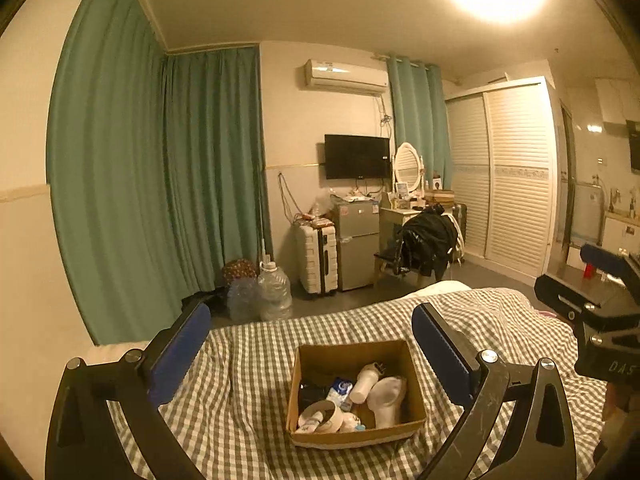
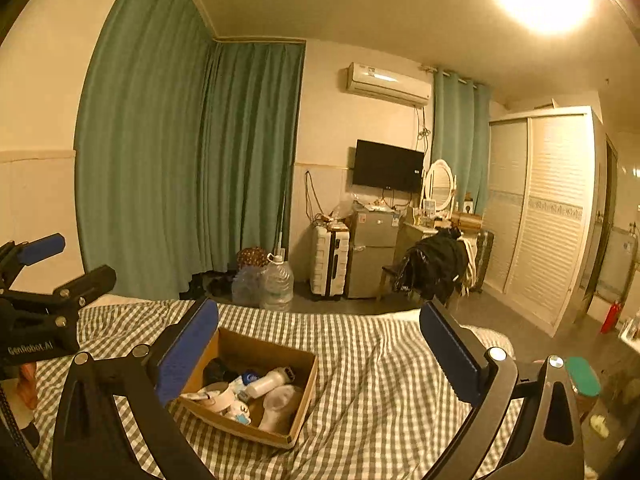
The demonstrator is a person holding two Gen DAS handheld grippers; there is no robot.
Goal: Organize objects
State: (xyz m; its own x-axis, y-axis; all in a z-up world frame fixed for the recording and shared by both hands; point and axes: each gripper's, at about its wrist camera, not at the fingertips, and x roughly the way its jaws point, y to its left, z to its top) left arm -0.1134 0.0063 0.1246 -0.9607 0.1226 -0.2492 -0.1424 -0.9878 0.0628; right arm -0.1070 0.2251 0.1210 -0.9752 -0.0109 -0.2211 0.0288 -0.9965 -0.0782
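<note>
An open cardboard box (image 1: 416,390) sits on a bed with a green checked cover (image 1: 248,400). In it lie a white sock (image 1: 386,396), a white bottle (image 1: 364,382), a tape roll (image 1: 322,414) and small packets. My left gripper (image 1: 312,344) is open and empty, held above and behind the box. My right gripper (image 2: 320,340) is open and empty, to the right of the box (image 2: 302,404); its left finger (image 2: 188,348) overlaps the box's left edge in its view. Each gripper shows at the edge of the other's view.
Beyond the bed stand water jugs (image 1: 274,290), a white suitcase (image 1: 318,258), a small fridge (image 1: 358,244), a chair with black clothes (image 1: 428,246) and a wardrobe (image 1: 516,176). Green curtains (image 1: 152,184) hang at left. A red object (image 2: 610,316) stands on the floor at right.
</note>
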